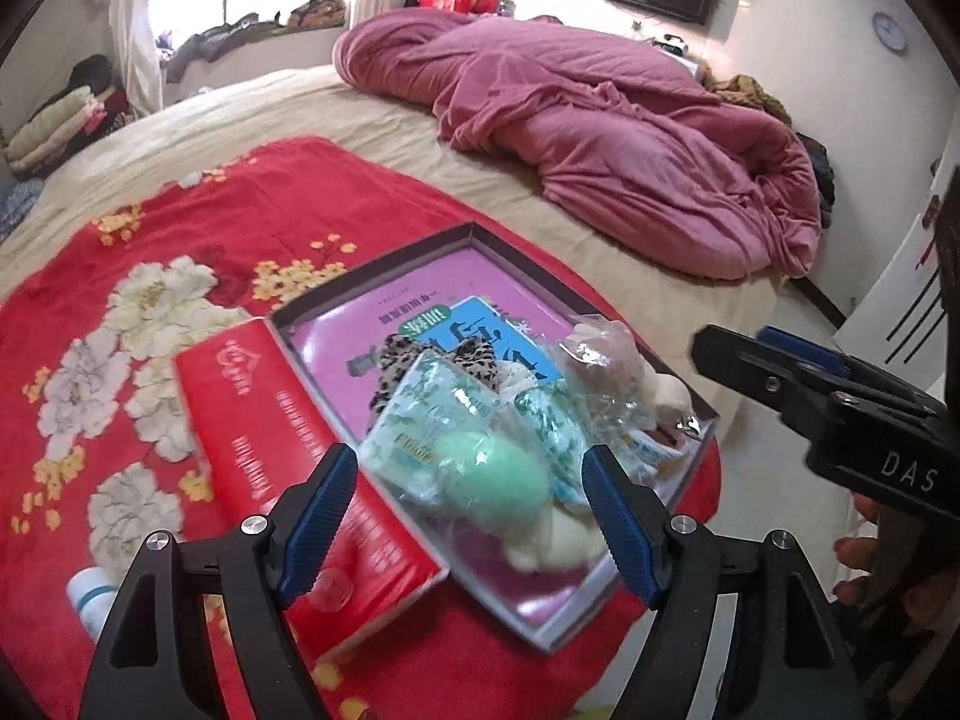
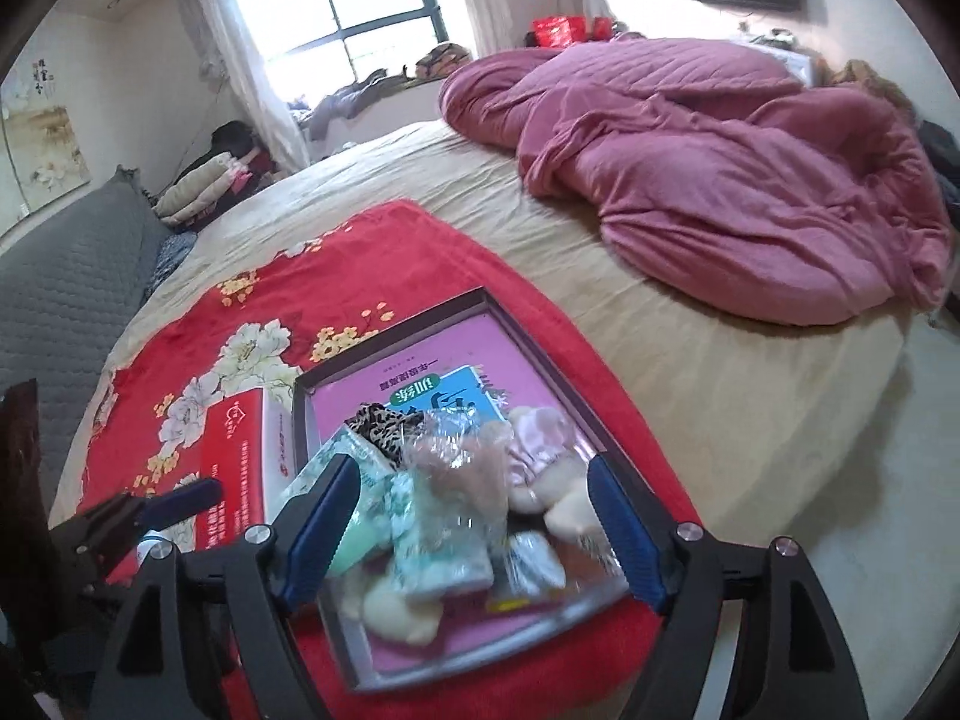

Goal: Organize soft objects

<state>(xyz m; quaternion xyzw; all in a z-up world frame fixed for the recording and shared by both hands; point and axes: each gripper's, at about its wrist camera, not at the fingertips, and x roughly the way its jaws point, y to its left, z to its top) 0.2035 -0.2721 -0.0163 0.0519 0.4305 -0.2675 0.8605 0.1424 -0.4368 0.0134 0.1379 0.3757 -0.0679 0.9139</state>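
We see a wide bed [image 1: 372,102] w/ a heaped pink duvet [image 1: 600,138] at the far side. Nearer us a red floral blanket [image 1: 120,312] covers the bed, and on it sits a shallow grey-rimmed box [image 1: 372,276] w/ a pink book at its bottom. A red carton [image 1: 288,420] lies touching the box's left wall. The soft objects are piled inside the box: tissue packs [image 1: 414,420], a leopard-print cloth [image 1: 402,360], a clear bag [image 1: 600,372], a green sponge [image 1: 492,474], cream plush bits [image 1: 558,540]. A white bottle [image 1: 90,600] stands on the blanket, left. Our left claw [image 1: 474,516] hangs over the pile, jaws apart, nothing gripped. Right claw [image 2: 474,522] likewise: jaws apart, empty, above the box.
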